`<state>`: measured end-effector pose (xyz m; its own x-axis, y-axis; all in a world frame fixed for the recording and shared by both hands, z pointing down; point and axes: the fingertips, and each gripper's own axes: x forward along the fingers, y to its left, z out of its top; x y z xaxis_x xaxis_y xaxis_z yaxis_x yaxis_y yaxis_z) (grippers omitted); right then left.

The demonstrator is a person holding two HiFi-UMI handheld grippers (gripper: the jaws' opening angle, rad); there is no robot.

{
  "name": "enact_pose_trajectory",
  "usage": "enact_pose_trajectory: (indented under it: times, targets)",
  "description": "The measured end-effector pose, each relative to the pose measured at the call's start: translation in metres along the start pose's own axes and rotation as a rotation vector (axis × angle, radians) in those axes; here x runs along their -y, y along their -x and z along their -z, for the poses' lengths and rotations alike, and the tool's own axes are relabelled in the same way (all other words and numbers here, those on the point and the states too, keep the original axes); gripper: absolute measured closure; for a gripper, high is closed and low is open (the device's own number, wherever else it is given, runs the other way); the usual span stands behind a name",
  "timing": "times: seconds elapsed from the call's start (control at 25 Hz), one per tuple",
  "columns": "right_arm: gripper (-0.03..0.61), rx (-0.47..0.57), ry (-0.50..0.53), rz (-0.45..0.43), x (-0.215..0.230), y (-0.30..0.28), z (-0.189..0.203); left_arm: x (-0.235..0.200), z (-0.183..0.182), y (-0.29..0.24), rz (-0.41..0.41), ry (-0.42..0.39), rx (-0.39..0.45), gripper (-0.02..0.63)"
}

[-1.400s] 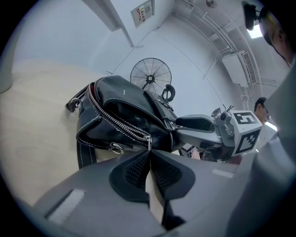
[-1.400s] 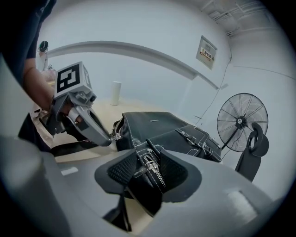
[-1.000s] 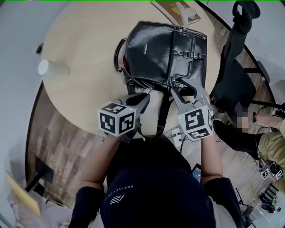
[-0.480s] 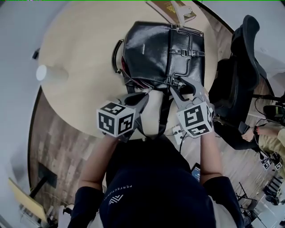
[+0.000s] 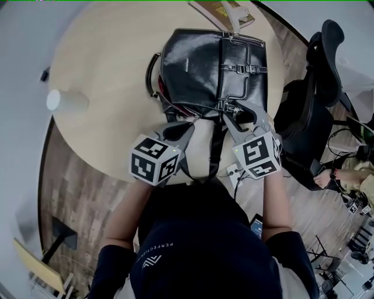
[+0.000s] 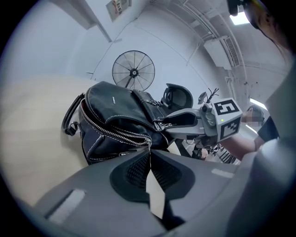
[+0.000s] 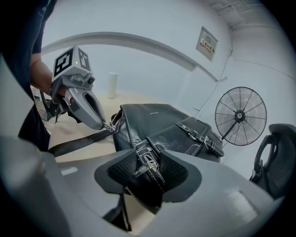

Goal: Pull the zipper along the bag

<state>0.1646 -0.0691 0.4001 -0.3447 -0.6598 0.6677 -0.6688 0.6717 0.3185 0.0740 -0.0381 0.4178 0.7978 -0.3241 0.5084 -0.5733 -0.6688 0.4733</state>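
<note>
Black bag (image 5: 213,70) ctr table (image 5: 111,55); cup (image 5: 66,100) L, book (image 5: 221,10) behind, chair (image 5: 310,102) R.

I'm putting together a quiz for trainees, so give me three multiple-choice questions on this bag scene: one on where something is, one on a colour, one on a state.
1. In the head view, where is the cup on the table?
A. left of the bag
B. right of the bag
C. on top of the bag

2. What colour is the bag?
A. brown
B. black
C. white

3. How is the left gripper?
A. wide open and empty
B. shut on the zipper pull
C. out of view

Answers:
1. A, the cup sits near the table's left edge.
2. B, its leather is black in every view.
3. B, its jaws meet on the zipper pull.
</note>
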Motion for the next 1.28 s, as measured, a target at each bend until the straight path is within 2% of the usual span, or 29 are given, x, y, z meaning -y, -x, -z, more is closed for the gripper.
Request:
enact_pose_trajectory:
  times: [0.12, 0.24, 0.36, 0.48, 0.68, 1.28]
  targets:
    - [0.413, -0.003, -0.012, -0.009, 0.000, 0.002, -0.001, 0.004, 0.000, 0.000, -0.023, -0.051, -0.002, 0.588]
    - [0.412, -0.006, -0.022, -0.018, 0.001, 0.006, -0.004, 0.005, 0.000, 0.002, -0.032, -0.069, 0.001, 0.588]
    - [0.411, -0.009, -0.011, -0.020, 0.001, 0.010, -0.007, 0.005, 0.000, 0.002, -0.023, -0.048, 0.007, 0.588]
    - [0.399, 0.004, 0.015, -0.021, 0.001, 0.014, -0.013, 0.003, 0.001, 0.002, 0.001, 0.013, 0.020, 0.588]
    - [0.399, 0.060, 0.089, -0.061, -0.007, 0.017, -0.029, 0.002, 0.003, 0.000, 0.017, 0.055, 0.033, 0.588]
    - [0.421, 0.011, 0.359, -0.264, -0.032, -0.014, -0.047, 0.004, 0.003, -0.002, 0.059, 0.049, 0.053, 0.588]
